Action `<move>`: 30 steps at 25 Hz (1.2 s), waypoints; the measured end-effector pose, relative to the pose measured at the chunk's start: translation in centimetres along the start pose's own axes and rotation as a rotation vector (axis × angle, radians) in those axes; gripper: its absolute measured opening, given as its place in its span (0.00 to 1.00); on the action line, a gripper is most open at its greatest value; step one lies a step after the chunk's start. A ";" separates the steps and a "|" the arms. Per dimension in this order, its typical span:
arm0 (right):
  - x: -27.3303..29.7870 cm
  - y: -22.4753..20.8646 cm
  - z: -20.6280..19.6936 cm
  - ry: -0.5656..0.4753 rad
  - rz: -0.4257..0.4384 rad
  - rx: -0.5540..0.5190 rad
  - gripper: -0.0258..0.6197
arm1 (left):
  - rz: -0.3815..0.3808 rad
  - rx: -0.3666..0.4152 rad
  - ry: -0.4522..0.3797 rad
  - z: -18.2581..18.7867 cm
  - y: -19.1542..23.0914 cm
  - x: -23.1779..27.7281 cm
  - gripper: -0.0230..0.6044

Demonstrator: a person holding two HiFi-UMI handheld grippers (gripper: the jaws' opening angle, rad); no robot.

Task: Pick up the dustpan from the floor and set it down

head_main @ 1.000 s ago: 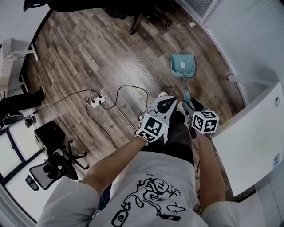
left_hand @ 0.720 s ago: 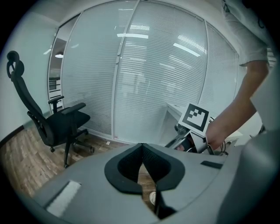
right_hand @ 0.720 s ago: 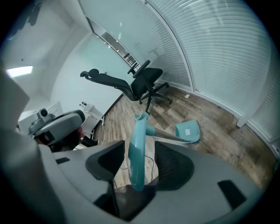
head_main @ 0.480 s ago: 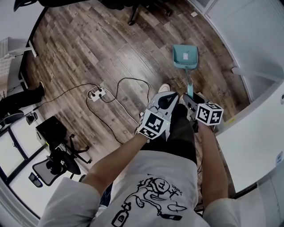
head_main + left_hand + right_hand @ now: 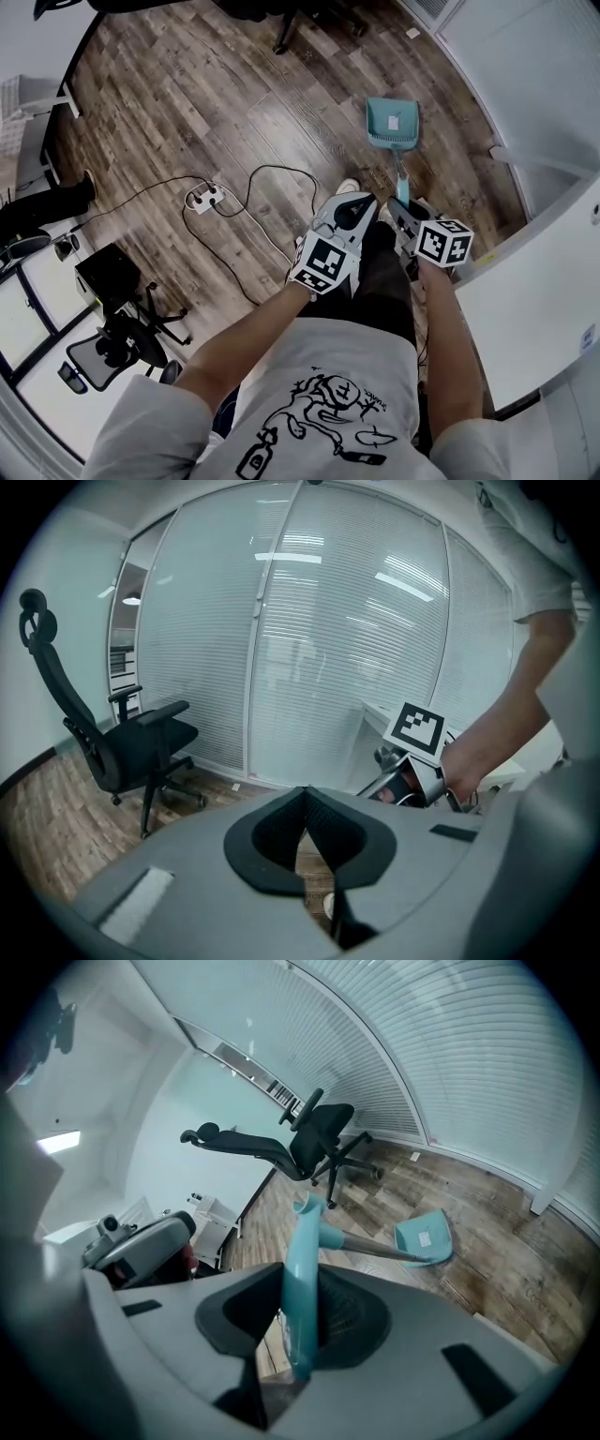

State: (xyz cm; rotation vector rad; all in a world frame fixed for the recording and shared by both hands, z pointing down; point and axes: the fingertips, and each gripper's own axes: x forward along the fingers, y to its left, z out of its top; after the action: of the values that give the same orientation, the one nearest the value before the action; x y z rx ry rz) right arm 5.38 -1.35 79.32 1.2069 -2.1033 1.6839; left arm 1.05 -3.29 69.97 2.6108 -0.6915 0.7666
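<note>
My right gripper's 2 jaws had just closed on the teal plastic long-handled dustpan's handle, its pan resting on the brown wood-plank floor. My left gripper was clenched and empty. With the grip so far from the floor-end weight, the handle might twist and slip.

Head view: dustpan handle's upper end hidden beneath right gripper; sticker on pan too small to read. Office chair cut off by top edge. Right gripper view: handle's near end hidden inside gripper body.
</note>
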 end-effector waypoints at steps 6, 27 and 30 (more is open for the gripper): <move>-0.7 1.1 2.4 -0.063 0.042 0.031 0.15 | 0.010 0.011 -0.011 1.0 0.4 -0.5 0.03; -9.8 11.2 7.4 -0.175 0.146 0.012 0.15 | 0.036 0.033 -0.114 9.2 0.4 -5.1 0.03; -12.2 13.4 8.4 -0.201 0.165 0.006 0.15 | 0.036 0.040 -0.133 10.7 0.0 -6.3 0.03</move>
State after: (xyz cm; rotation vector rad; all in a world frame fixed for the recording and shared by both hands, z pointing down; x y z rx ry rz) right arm 6.89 -2.66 59.46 1.2851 -2.3778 1.6995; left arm 0.84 -5.70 57.76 2.7117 -0.7697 0.6269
